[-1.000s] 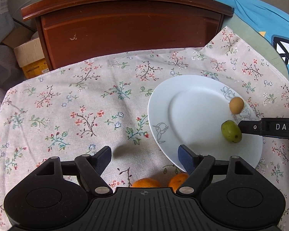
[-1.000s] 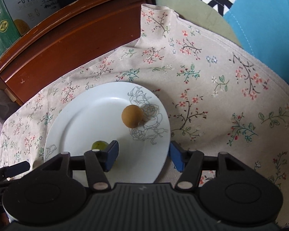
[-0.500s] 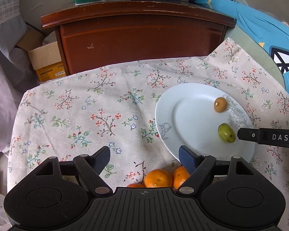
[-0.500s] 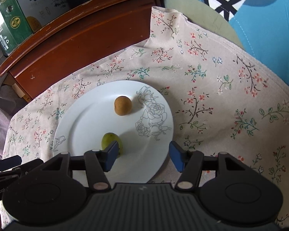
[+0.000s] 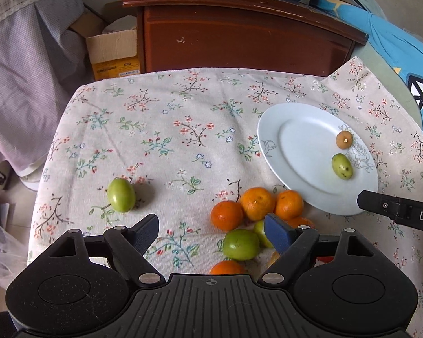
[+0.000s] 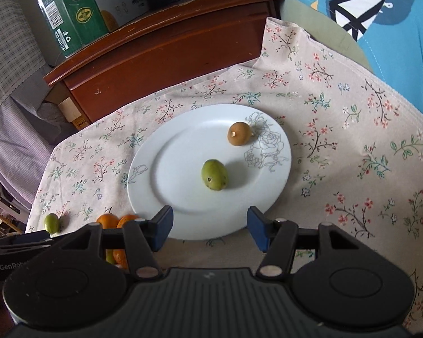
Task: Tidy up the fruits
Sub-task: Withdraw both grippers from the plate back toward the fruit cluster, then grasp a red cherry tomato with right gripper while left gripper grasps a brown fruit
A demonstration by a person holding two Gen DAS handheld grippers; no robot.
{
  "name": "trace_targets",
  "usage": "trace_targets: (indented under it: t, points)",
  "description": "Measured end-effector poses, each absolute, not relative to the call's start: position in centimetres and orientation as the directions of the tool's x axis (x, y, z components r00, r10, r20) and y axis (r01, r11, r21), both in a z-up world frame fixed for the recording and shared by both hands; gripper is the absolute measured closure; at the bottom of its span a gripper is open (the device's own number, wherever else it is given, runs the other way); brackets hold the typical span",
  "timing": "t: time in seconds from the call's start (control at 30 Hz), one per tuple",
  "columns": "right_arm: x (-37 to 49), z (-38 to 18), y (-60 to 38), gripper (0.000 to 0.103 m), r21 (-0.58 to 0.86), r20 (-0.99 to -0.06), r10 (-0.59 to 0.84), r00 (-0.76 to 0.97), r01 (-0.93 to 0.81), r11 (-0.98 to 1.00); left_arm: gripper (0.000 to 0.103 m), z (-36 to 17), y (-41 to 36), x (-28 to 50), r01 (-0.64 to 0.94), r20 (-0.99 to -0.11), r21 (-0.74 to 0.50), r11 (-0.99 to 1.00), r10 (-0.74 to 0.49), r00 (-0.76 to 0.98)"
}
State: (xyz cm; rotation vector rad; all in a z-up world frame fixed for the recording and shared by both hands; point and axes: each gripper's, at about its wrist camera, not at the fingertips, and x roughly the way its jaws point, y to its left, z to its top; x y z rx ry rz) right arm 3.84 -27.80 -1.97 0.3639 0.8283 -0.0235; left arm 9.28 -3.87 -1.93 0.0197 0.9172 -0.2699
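Observation:
A white plate [image 5: 296,152] [image 6: 183,169] on the flowered cloth carries a small green fruit [image 5: 342,166] [image 6: 214,175] and a brown round fruit [image 5: 344,139] [image 6: 239,133]. Left of the plate lies a cluster of oranges [image 5: 257,202] [image 6: 107,220] with a green fruit [image 5: 241,244] among them. Another green fruit [image 5: 121,195] [image 6: 52,222] lies alone further left. My left gripper [image 5: 213,229] hovers above the cluster, jaws opening, gripping nothing. My right gripper [image 6: 210,224] is open and empty over the plate's near rim; one of its fingers [image 5: 394,211] shows in the left wrist view.
A dark wooden cabinet [image 5: 239,33] [image 6: 166,50] stands behind the table, with a green carton [image 6: 67,11] on top. A cardboard box [image 5: 112,53] sits on the floor at the left. Blue fabric [image 6: 380,14] lies to the right. The cloth drops off at the left edge.
Both grippers have pulled back and risen, so more of the table shows. The oranges and green fruits have come into the left wrist view. The left jaws stand slightly wider.

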Motion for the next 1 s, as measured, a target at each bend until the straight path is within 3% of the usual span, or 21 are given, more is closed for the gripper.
trace_targets:
  t: [0.67, 1.0]
  points:
    - [-1.5, -3.3, -23.3, 0.044, 0.324, -0.719, 0.227, 0.657, 0.028, 0.945, 0.017, -3.3, -2.5, 1.5, 0.310, -0.794, -0.074, 0.948, -0.244, 0.556]
    - [-1.2, -4.1, -22.2, 0.054, 0.297, -0.721, 0.243, 0.649, -0.028, 0.955, 0.017, -4.1, -4.2, 0.2, 0.378, -0.796, -0.051, 0.924, -0.267, 0.543]
